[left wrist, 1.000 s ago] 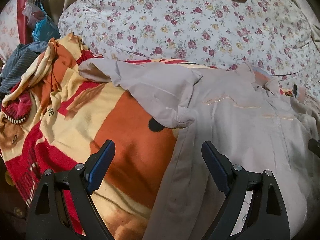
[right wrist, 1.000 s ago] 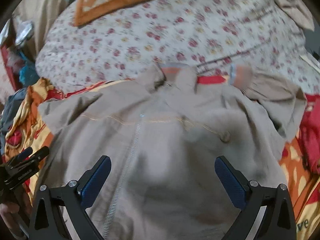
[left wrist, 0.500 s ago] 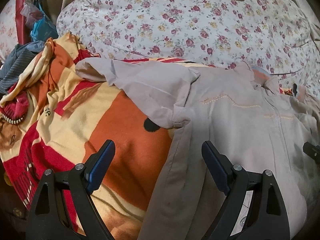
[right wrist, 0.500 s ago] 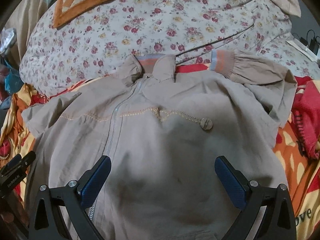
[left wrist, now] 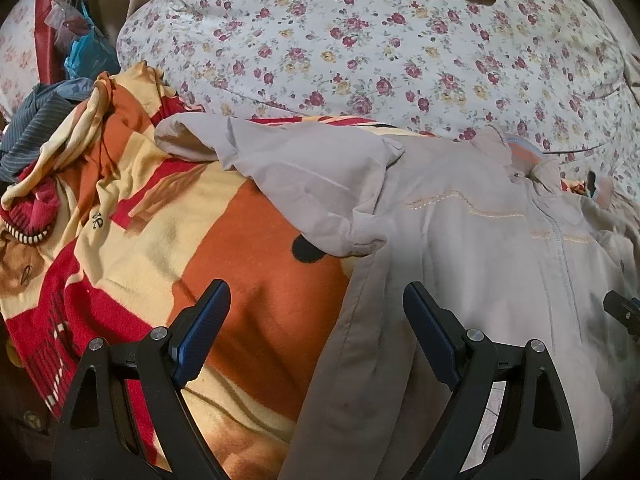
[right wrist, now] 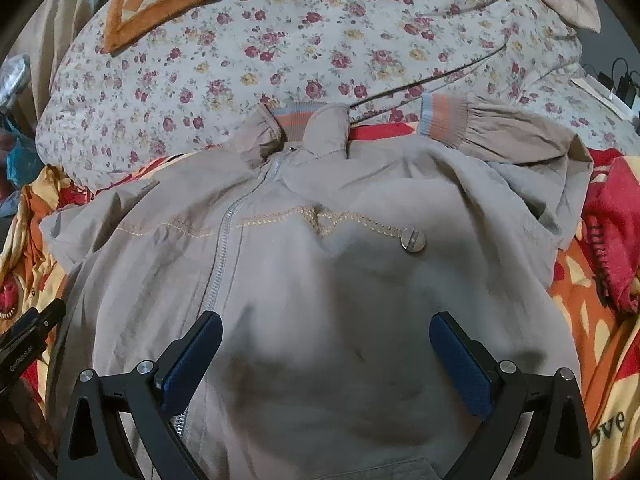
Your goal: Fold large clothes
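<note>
The beige jacket (right wrist: 320, 280) lies front-up and zipped across the middle of the right wrist view, spread flat, I would guess, so its sleeves can be folded in over the body. It looks like thin, matte woven cloth, softly creased, with a pale stitched line across the chest, a metal button (right wrist: 413, 239), and ribbed orange-and-blue knit at collar and cuff (right wrist: 442, 118). The near sleeve (left wrist: 304, 184) is bunched toward the centre left of the left wrist view. Both the right gripper (right wrist: 325, 354) and the left gripper (left wrist: 316, 328) hang above the hem with jaws wide apart, gripping nothing. Under the jacket is a fuzzy orange, red and cream blanket (left wrist: 140, 240); beyond, a floral quilt (right wrist: 240, 60) fills the upper frame.
</note>
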A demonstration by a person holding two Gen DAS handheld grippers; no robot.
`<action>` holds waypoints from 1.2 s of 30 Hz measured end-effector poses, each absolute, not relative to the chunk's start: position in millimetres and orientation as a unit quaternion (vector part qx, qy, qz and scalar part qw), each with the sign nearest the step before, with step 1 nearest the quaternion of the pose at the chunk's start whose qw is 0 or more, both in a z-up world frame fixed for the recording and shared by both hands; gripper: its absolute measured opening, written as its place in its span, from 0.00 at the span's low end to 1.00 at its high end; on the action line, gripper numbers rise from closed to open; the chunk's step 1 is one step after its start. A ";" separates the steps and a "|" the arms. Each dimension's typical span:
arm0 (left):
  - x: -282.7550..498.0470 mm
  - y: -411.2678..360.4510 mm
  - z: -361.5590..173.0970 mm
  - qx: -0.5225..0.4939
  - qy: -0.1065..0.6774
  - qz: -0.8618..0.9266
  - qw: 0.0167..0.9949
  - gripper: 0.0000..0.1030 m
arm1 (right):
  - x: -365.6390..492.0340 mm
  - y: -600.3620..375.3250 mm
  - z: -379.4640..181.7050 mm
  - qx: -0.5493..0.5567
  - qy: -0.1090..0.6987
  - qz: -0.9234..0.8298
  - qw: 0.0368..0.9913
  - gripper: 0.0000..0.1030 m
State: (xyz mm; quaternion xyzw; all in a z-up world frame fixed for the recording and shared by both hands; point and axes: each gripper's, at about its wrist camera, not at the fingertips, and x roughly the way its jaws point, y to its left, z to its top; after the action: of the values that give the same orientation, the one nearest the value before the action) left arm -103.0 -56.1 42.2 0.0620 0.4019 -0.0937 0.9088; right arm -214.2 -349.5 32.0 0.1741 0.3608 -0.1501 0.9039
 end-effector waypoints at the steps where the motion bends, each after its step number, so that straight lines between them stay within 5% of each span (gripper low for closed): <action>1: -103.0 -56.5 41.9 0.063 0.402 -0.094 0.909 0.86 | -213.7 -349.1 31.9 0.173 0.361 -0.149 0.904 0.99; 36: -98.8 -49.0 41.4 0.051 0.406 -0.088 0.908 0.86 | -211.1 -345.5 27.2 0.164 0.368 -0.145 0.903 1.00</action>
State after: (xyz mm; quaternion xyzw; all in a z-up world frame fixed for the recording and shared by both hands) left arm -98.8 -49.0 41.4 0.0509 0.4062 -0.0875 0.9081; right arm -211.1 -345.5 27.2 0.1641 0.3685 -0.1453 0.9034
